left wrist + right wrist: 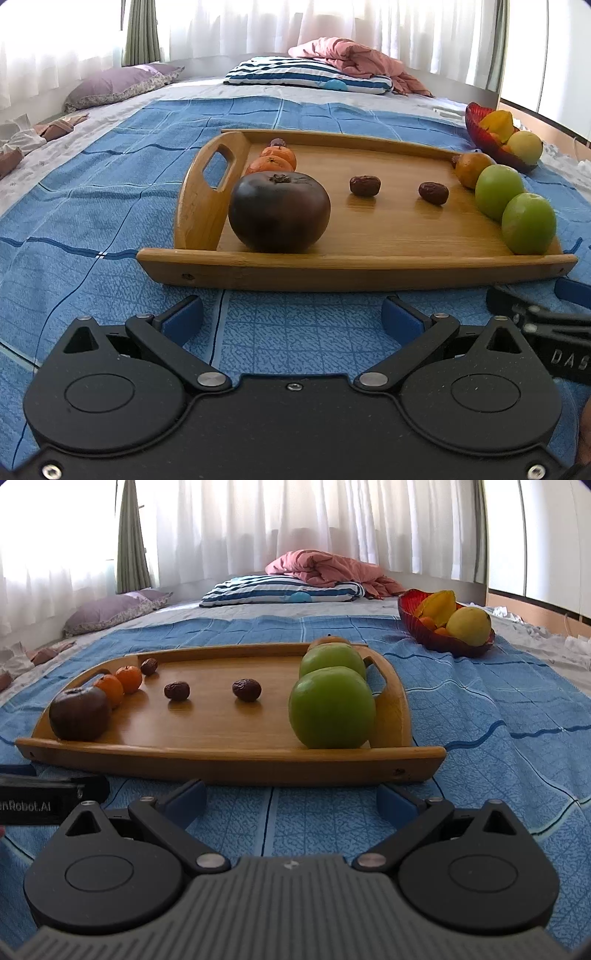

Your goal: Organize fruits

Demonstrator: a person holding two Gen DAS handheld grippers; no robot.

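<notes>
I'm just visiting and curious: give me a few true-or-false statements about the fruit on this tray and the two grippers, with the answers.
1. Both the left gripper and the right gripper are open and hold nothing. True.
2. Two green apples sit at the wooden tray's right end. True.
3. The red bowl stands on the tray. False: it sits on the blue blanket beyond the tray.
4. The dark round fruit lies between the two dates. False: it sits at the left end, before the oranges.

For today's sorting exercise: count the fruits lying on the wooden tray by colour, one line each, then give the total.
On the wooden tray:
Green: 2
Orange: 3, two small on the left side and a larger one behind the green pair
Large dark brown: 1
Small dark reddish-brown, wrinkled: 3
Total: 9
</notes>
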